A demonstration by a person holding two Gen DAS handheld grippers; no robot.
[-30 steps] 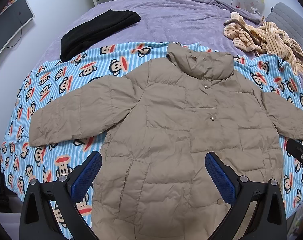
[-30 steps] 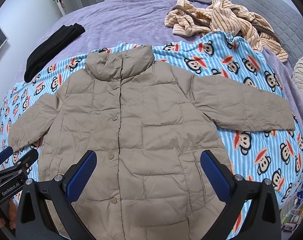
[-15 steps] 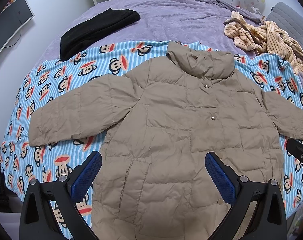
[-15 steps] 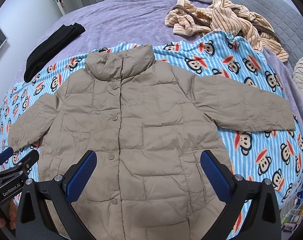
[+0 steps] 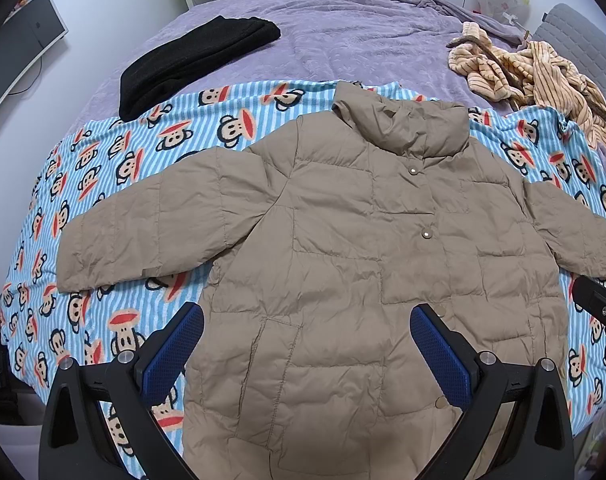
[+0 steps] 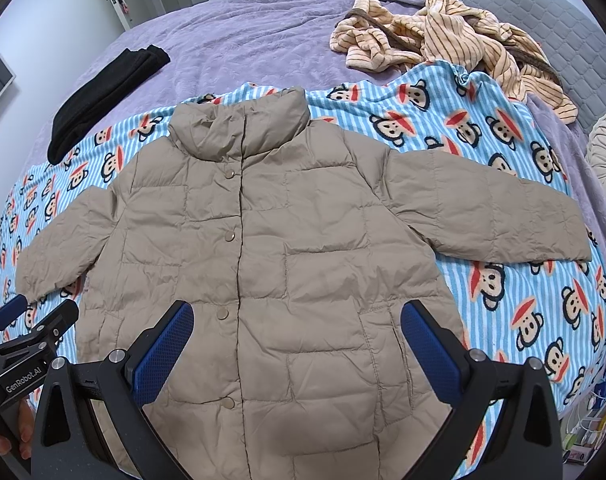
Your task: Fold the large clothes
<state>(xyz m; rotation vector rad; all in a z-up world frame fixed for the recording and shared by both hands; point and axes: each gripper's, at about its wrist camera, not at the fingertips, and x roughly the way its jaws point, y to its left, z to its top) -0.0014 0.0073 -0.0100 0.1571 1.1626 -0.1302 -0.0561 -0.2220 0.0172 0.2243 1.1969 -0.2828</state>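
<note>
A tan quilted puffer jacket lies flat and face up on a blue striped monkey-print blanket, collar away from me, both sleeves spread out sideways. It also shows in the right wrist view. My left gripper is open and empty, hovering above the jacket's lower left half. My right gripper is open and empty, hovering above the jacket's lower front near the snap placket. The left gripper's body shows at the lower left edge of the right wrist view.
A folded black garment lies on the purple bedspread at the back left. A crumpled orange striped fleece garment lies at the back right near a grey headboard. The bed's near edge is just below the jacket's hem.
</note>
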